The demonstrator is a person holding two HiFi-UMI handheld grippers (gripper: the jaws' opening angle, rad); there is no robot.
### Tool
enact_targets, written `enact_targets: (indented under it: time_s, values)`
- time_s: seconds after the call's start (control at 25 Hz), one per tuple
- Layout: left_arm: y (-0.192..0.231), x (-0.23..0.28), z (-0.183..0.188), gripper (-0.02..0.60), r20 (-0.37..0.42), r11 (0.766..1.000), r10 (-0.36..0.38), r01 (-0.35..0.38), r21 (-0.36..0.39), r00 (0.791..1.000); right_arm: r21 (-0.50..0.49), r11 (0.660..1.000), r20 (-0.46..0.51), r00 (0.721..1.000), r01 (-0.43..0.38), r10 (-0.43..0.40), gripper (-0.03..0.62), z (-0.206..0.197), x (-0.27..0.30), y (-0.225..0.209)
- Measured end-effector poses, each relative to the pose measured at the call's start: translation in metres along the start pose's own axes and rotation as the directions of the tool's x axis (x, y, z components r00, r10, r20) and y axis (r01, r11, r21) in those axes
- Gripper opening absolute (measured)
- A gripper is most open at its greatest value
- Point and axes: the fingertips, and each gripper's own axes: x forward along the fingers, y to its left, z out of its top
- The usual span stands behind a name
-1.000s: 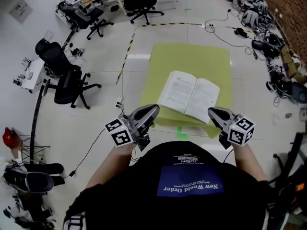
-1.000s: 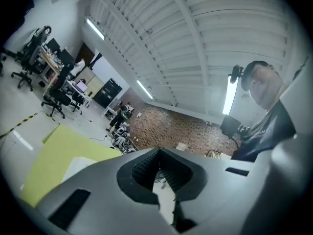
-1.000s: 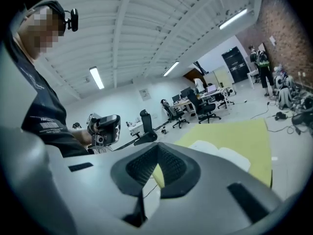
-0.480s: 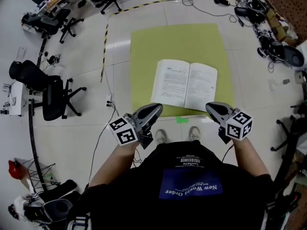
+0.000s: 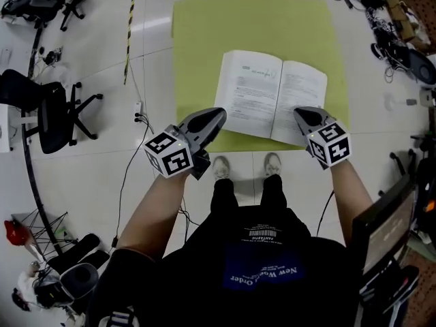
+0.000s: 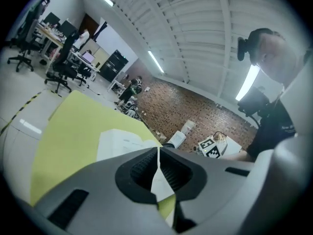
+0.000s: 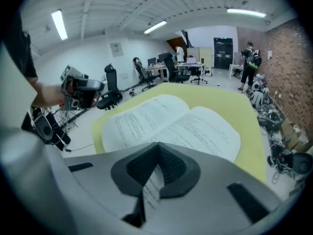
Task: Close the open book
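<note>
Book [image 5: 272, 97] lies open and flat, pages up, on the yellow-green mat [image 5: 204, 26] on the floor. Its spine runs away from me and its near edge is just ahead of my shoes [image 5: 220, 167]. Task not begun: both halves are down.

Left gripper [image 5: 216, 116]: jaws together, nothing between them. The tip is over the mat, just beside the near corner of the left page.

Right gripper [image 5: 302, 114]: jaws likewise closed and empty. The tip is over the near corner of the right page. I cannot tell from above whether it touches the paper. The right gripper view shows the page close below the jaws, not pinched.

Step in hand, as I judge it: approach, then lift one half.

- I would work the right half, since that tip is over it.
- Closed jaws suit a wedge. Slide the tip under the outer edge of the cover, not under a single leaf, or pages will fan and crease.
- Sweep up and over the spine in an arc, slowing past vertical so the half drops square.
- Keep the left gripper off the left page, else it gets shut inside.
- Risk: a sideways push may shove the book along the mat instead of lifting it.
</note>
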Motion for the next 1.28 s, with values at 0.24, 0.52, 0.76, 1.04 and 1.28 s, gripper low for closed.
enact_targets:
  time_s: [0.24,0.52,0.76,1.04,1.28]
  values:
    - [0.066,0.01,-0.016,0.008,-0.076,0.989,0.14,-0.136,0.053,0.987,-0.004,0.998,-0.176,0.982,0.063,-0.062,-0.012,-0.038,0.031,-0.017]
    - [0.098,0.041,-0.045,0.257,-0.283,0.975,0.221,-0.206,0.082,0.933,0.052,0.997,-0.162,0.986,0.052,-0.043,-0.012,-0.039,0.035,-0.018]
    - [0.098,0.057,-0.069,0.332,-0.432,0.98,0.189,-0.197,0.026,0.882,0.095,0.995,-0.147,0.989,0.034,-0.019,-0.012,-0.039,0.031,-0.018]
    - [0.1,0.06,-0.066,0.336,-0.402,0.978,0.138,-0.19,-0.091,0.905,0.118,0.993,-0.112,0.994,0.012,0.002,-0.012,-0.036,0.033,-0.017]
    - [0.095,0.063,-0.064,0.336,-0.397,0.979,0.084,-0.15,-0.137,0.914,0.125,0.992,-0.093,0.996,-0.005,0.017,-0.012,-0.035,0.036,-0.015]
